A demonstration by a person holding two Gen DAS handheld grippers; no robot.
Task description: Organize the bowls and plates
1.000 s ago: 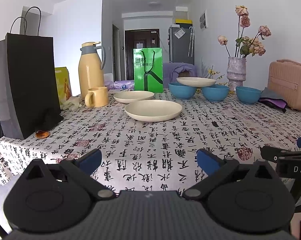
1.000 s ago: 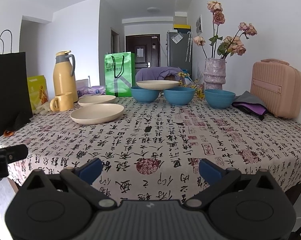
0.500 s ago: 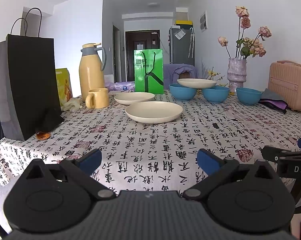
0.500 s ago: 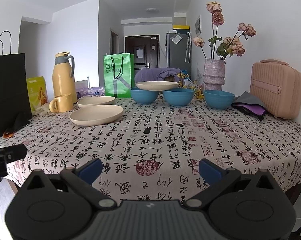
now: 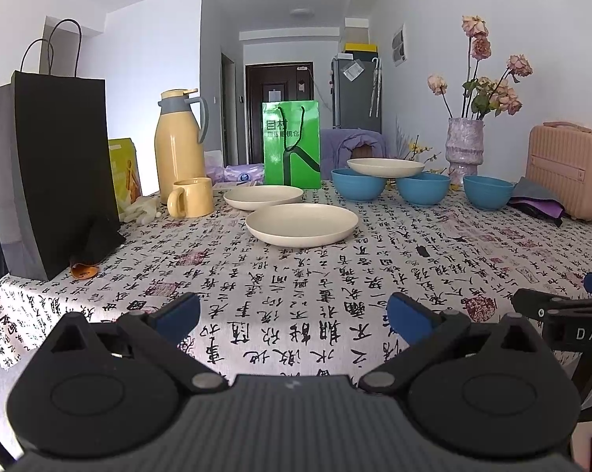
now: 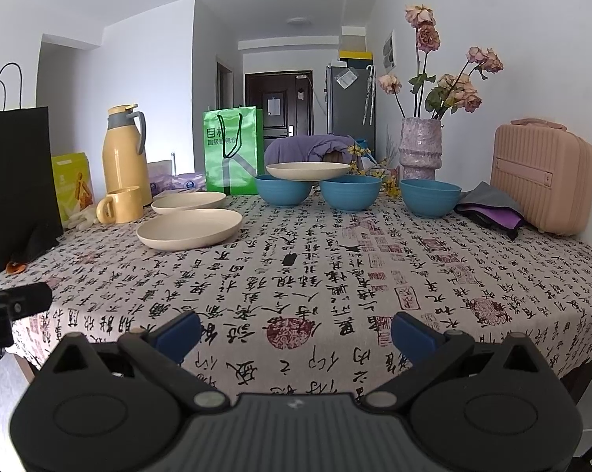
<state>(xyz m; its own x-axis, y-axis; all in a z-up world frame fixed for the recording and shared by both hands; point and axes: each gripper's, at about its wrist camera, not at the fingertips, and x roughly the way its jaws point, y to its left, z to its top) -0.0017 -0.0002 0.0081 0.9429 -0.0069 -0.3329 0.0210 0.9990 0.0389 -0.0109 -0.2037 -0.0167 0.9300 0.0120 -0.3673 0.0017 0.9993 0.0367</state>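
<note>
Nearest the cameras, the left claw (image 5: 292, 316) and the right claw (image 6: 294, 332) both hang at the near edge of the surface (image 6: 335, 275) with their blue-tipped fingers spread wide apart and nothing between them; neither touches the patterned cloth. In the left wrist view the right claw shows at the right border, beside the left one. Past a bare stretch of cloth, toward the left side of the surface, lies 1 cream plate (image 5: 302, 224), and just behind it a 2nd cream plate (image 5: 263, 197), the 2 close together but whether they touch cannot be told. Left of them stand a yellow mug (image 5: 191, 197) and a yellow jug (image 5: 178, 145), with a black bag (image 5: 52, 173) at the near left corner. Along the far edge sit 3 blue bowls in a row: the left bowl (image 6: 282, 189), the middle bowl (image 6: 350, 194) and the right bowl (image 6: 430, 196), which stands apart. A 3rd cream plate (image 6: 308, 171) rests across the rims of the left and middle bowls. Behind them are a green bag (image 6: 233, 149) and a vase (image 6: 420, 149) of dried roses, and at the far right corner a pink case (image 6: 544, 181) with folded cloth (image 6: 493, 212) beside it.
</note>
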